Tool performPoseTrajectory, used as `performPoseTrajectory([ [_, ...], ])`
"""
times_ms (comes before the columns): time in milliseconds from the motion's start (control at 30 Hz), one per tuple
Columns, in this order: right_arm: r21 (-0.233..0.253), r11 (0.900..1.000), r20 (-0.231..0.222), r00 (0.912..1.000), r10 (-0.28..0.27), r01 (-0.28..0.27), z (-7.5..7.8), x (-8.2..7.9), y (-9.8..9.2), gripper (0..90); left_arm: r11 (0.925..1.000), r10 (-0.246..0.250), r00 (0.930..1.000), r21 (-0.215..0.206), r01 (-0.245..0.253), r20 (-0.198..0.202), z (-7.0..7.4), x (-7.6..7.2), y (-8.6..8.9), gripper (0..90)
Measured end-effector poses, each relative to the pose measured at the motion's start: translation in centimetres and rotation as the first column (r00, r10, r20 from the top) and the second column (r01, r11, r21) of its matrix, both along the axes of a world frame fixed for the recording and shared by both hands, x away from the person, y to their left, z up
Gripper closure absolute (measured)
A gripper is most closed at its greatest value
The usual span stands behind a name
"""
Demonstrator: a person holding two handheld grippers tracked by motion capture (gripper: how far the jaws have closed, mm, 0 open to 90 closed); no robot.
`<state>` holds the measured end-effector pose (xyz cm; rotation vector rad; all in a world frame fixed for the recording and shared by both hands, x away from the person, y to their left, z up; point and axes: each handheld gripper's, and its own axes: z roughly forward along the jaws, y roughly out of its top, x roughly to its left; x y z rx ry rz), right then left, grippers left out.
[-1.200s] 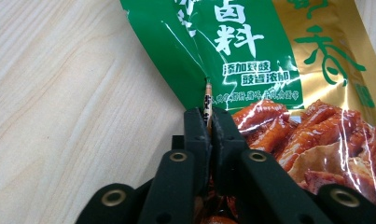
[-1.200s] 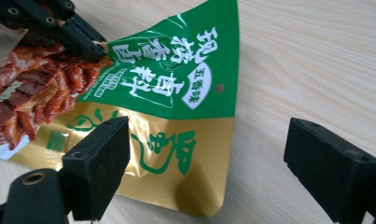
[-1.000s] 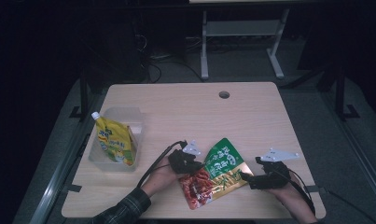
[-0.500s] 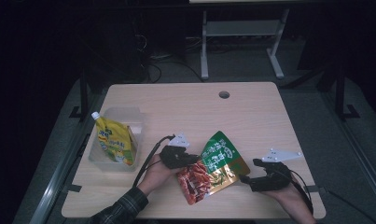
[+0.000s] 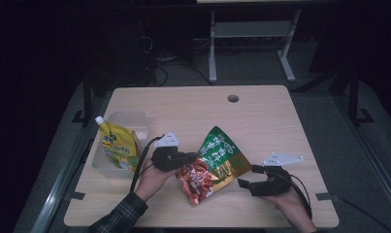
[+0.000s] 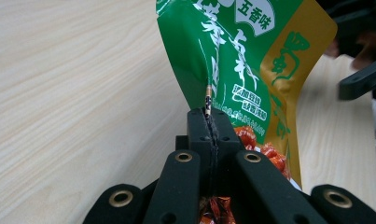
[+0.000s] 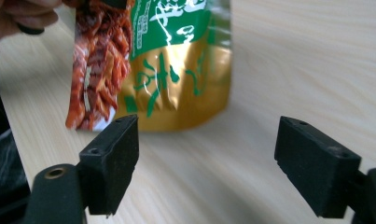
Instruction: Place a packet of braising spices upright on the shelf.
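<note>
Room beyond the table (image 5: 261, 121) is very dark; a pale metal stand (image 5: 251, 43) and cables on the floor are about all that can be made out there. The person is cut off at the bottom edge of the high view, leaving forearms and a plaid sleeve (image 5: 118, 218).

Snack bag (image 5: 211, 162): green and gold top, red picture of food on the lower part. Its lower end is hidden behind the jaws in the left gripper view, and its top runs out of frame in both gripper views. White Chinese characters run down the green panel; at the top of the left gripper view a small label reads 五香味 (the rest is too stylised or too small to read). Yellow pouch (image 5: 118, 148) with a white cap stands in a clear plastic tub (image 5: 130, 124) at the table's left edge; its print is too small to read.

Left gripper (image 5: 190, 157): jaws pressed fully together, pinching the bag's left edge, the seam clamped between the pads (image 6: 198, 128). The bag sits near the front middle of the table, between the two grippers, tilted up off the wood.

Right gripper (image 5: 249, 177): jaws wide apart, holding nothing, near the bag's gold corner but apart from it.
</note>
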<state>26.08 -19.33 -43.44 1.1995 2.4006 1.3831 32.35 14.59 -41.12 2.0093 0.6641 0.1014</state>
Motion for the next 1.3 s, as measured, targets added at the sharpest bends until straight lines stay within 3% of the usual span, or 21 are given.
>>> performPoseTrajectory([
  [67,0.015,1.0,0.021,0.9996,0.02,-0.021,0.0,0.6,0.7,25.3,0.9998,0.004,1.0,-0.021,-0.004,-0.003,0.2,-0.1,0.2,89.8],
  [233,0.115,0.992,0.015,0.9988,0.046,-0.048,0.0,1.8,1.8,32.8,0.9975,0.016,0.9999,-0.069,-0.016,0.005,0.9,-0.3,0.4,89.9],
  [400,0.15,0.985,0.033,0.9961,0.082,-0.086,0.0,2.5,3.4,42.8,0.9954,0.029,0.9994,-0.092,-0.027,0.018,1.5,-0.4,0.8,89.9],
  [567,0.189,0.975,0.045,0.9934,0.106,-0.112,-0.1,3.0,4.3,66.7,0.994,0.046,0.9987,-0.101,-0.043,0.025,1.5,-0.3,1.1,89.8],
  [600,0.213,0.97,0.043,0.9929,0.111,-0.117,-0.1,3.1,4.2,77.0,0.9937,0.046,0.9986,-0.104,-0.043,0.026,1.5,-0.3,1.1,89.7],
  [633,0.213,0.97,0.043,0.9929,0.111,-0.117,-0.1,3.1,4.2,77.0,0.9936,0.045,0.9986,-0.105,-0.041,0.028,1.5,-0.3,1.1,89.7],
  [667,0.222,0.967,0.048,0.992,0.117,-0.125,-0.1,3.1,4.1,83.4,0.9948,0.043,0.9986,-0.094,-0.04,0.031,1.6,-0.3,1.0,89.7],
  [833,0.196,0.97,0.055,0.9889,0.138,-0.146,0.3,3.7,3.8,88.6,0.9955,0.038,0.9987,-0.089,-0.034,0.036,1.1,0.0,0.7,89.3],
  [1000,0.172,0.97,0.042,0.9853,0.166,-0.17,1.0,4.2,3.3,89.3,0.9979,0.058,0.9968,-0.029,-0.057,0.054,0.7,-0.3,0.7,85.7],
  [1033,0.175,0.969,0.042,0.9849,0.168,-0.173,1.2,4.2,3.3,89.4,0.997,0.07,0.9965,-0.037,-0.068,0.045,0.6,-0.4,0.8,84.3],
  [1133,0.155,0.968,0.055,0.9803,0.19,-0.196,1.7,4.3,3.5,89.4,0.9942,0.107,0.9928,-0.004,-0.107,0.054,0.7,-0.8,1.3,75.7],
  [1200,0.147,0.967,0.064,0.9771,0.203,-0.21,2.1,4.2,3.7,89.4,0.994,0.109,0.9935,-0.002,-0.109,0.031,0.8,-1.2,1.8,68.4],
  [1300,0.127,0.969,0.079,0.9759,0.203,-0.212,2.9,4.3,4.1,89.5,0.9945,0.097,0.9945,0.036,-0.099,0.04,0.8,-2.3,2.2,56.4],
])
